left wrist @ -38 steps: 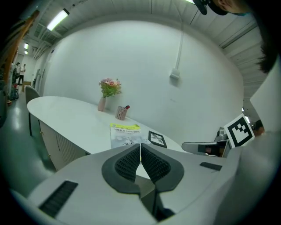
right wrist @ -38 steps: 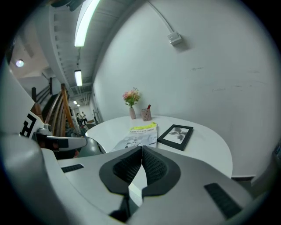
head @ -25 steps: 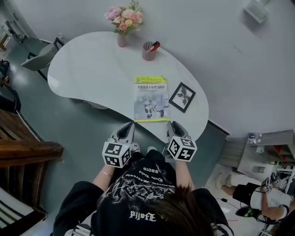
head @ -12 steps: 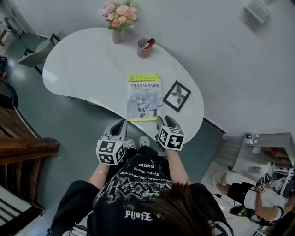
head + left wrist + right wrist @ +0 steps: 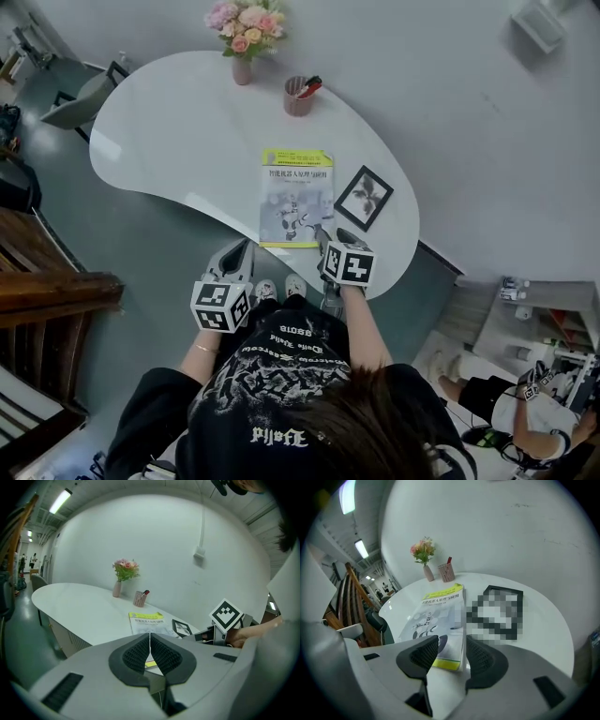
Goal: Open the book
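The book (image 5: pixel 296 199) lies closed near the front edge of the table (image 5: pixel 159 122). The right gripper (image 5: pixel 451 652) has just been opening its jaws. They stand wide and empty, aimed at the book's near right corner. The left gripper (image 5: pixel 150 649) is closed and empty. Pinch the cover only.

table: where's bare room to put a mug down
The wide left end of the table, left of the vase and the book, is bare. A smaller bare strip lies between the pen cup and the book's far edge. The right end is crowded: book and picture frame lie side by side there.
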Demonstrator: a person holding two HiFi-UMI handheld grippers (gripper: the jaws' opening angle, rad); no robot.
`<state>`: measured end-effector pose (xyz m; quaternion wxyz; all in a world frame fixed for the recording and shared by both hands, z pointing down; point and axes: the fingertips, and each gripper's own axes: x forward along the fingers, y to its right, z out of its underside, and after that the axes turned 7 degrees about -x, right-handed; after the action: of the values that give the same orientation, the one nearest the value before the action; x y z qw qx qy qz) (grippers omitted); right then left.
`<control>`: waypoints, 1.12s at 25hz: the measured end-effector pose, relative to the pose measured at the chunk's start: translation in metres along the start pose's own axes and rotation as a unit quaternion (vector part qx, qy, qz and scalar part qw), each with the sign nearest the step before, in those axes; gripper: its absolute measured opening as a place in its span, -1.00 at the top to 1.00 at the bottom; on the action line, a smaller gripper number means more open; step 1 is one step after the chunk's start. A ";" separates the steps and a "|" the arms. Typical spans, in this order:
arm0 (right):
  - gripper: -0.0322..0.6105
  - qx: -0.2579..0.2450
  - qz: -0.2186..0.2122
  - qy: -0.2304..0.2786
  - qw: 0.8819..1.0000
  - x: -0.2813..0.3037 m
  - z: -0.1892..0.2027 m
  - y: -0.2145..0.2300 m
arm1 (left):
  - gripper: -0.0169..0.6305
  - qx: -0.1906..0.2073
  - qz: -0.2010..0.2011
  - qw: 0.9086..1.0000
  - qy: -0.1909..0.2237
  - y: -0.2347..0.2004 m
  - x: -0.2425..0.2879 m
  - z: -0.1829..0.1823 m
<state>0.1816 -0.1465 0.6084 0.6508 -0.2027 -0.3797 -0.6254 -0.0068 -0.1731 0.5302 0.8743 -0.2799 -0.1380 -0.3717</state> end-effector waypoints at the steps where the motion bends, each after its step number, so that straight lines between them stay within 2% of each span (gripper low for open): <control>1: 0.25 -0.001 -0.003 -0.004 1.000 0.003 -0.001 0.001 | 0.87 -0.002 -0.002 1.000 -0.002 -0.002 0.001 0.001; 6: 0.25 -0.003 -0.013 -0.031 0.999 0.007 0.001 0.001 | 0.87 -0.013 -0.004 1.000 -0.021 -0.006 0.004 0.008; 13: 0.25 -0.028 -0.023 -0.028 0.999 0.003 -0.003 -0.008 | 0.87 -0.019 0.003 0.999 -0.027 -0.004 0.012 0.009; 20: 0.42 -0.060 0.016 -0.021 0.998 -0.006 -0.011 -0.010 | 0.87 -0.012 0.011 1.000 -0.027 0.003 0.019 0.007; 25: 0.61 -0.015 0.011 -0.011 1.000 -0.009 -0.015 -0.013 | 0.87 -0.030 0.006 0.999 -0.025 -0.003 0.020 0.007; 28: 0.64 0.001 0.015 -0.015 1.000 -0.007 -0.015 -0.010 | 0.87 -0.036 0.004 0.999 -0.024 -0.006 0.022 0.007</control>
<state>0.1766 -0.1543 0.5913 0.6544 -0.2169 -0.3868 -0.6125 0.0038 -0.1849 0.5474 0.8617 -0.3202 -0.1443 -0.3662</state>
